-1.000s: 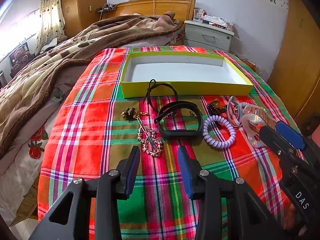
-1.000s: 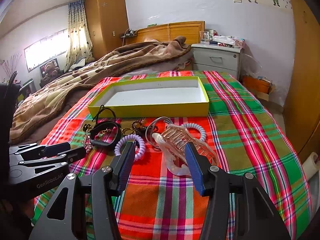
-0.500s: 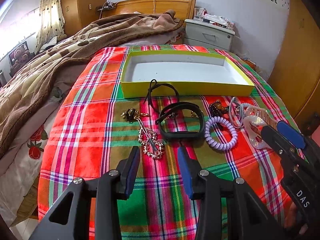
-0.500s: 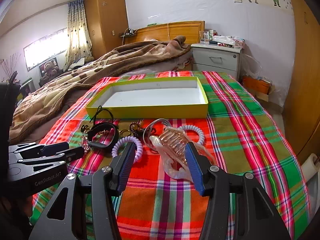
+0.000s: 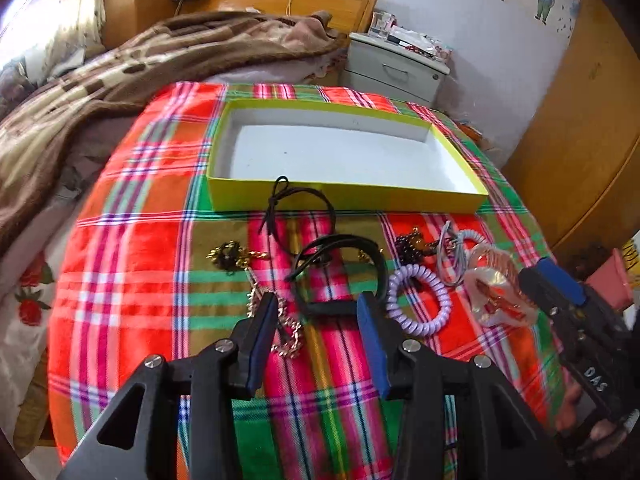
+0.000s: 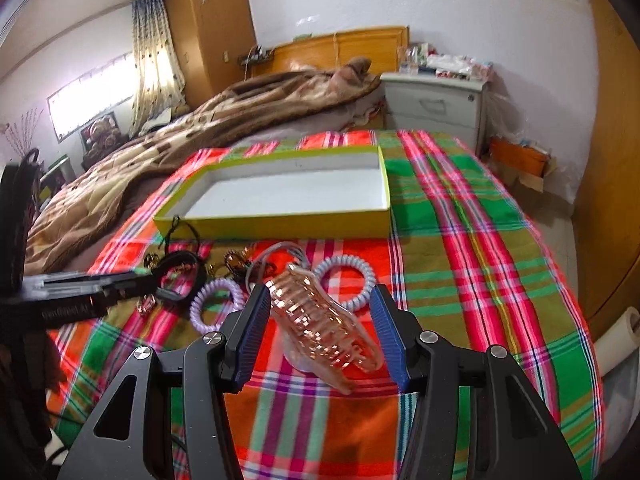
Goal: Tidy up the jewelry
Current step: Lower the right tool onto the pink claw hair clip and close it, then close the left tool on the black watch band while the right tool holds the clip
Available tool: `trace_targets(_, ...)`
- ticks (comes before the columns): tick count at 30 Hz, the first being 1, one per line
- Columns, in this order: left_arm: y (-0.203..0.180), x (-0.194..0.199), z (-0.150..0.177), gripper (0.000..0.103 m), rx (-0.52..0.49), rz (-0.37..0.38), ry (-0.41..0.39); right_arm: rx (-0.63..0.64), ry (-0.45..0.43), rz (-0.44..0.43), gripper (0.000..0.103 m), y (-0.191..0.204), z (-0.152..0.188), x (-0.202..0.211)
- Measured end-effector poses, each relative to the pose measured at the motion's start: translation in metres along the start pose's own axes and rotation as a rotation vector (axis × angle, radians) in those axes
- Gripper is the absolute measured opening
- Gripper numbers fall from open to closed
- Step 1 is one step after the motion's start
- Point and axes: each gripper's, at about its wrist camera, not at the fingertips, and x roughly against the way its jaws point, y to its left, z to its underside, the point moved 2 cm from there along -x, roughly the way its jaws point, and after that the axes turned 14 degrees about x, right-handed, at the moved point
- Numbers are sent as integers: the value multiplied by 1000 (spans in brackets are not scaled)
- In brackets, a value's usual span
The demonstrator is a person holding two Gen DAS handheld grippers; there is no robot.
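Observation:
On the plaid cloth in front of the yellow-green box [image 5: 348, 196] lies a row of jewelry. My left gripper [image 5: 316, 312] hovers low over it, its jaws opening. The near edge of a black band bracelet [image 5: 340, 276] lies between its fingertips, and a gold chain piece [image 5: 286, 338] sits by its left finger. Neither is pressed. My right gripper [image 6: 320, 304] is open around a clear pink hair claw [image 6: 320, 320] without touching it. A purple coil tie [image 5: 416, 300] lies between the two grippers. The box [image 6: 280, 226] holds nothing.
A black cord [image 5: 304, 208] leans on the box front. A gold brooch [image 5: 230, 254], dark beads [image 5: 412, 244] and a pale blue coil [image 6: 352, 276] lie nearby. A brown blanket [image 5: 120, 80] covers the bed to the left, a nightstand [image 6: 436, 108] stands behind.
Both grippers have moved forward over the jewelry. The left jaws have spread wider and now straddle the bracelet's near edge. The hair claw sits deeper between the right fingers.

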Motion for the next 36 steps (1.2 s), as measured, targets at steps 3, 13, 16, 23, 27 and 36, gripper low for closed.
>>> trace_targets(3, 1, -5, -7, 43, 6, -18, 2, 28, 5, -53, 53, 0, 0, -4)
trace_targets(13, 13, -10, -10, 43, 19, 12, 44, 128, 77, -164, 53, 0, -1, -24)
trace_targets(16, 15, -15, -11, 43, 14, 3, 67, 166, 116, -143, 53, 2, 0, -30)
trace_targets(23, 16, -20, -18, 43, 16, -17, 70, 119, 132, -139, 53, -4, 3, -32)
trace_targets(27, 13, -24, -23, 43, -12, -59, 60, 101, 115, -139, 37, -5, 4, -28)
trace_targets(36, -3, -33, -24, 43, -86, -71, 78, 46, 79, -116, 37, -11, 7, -19)
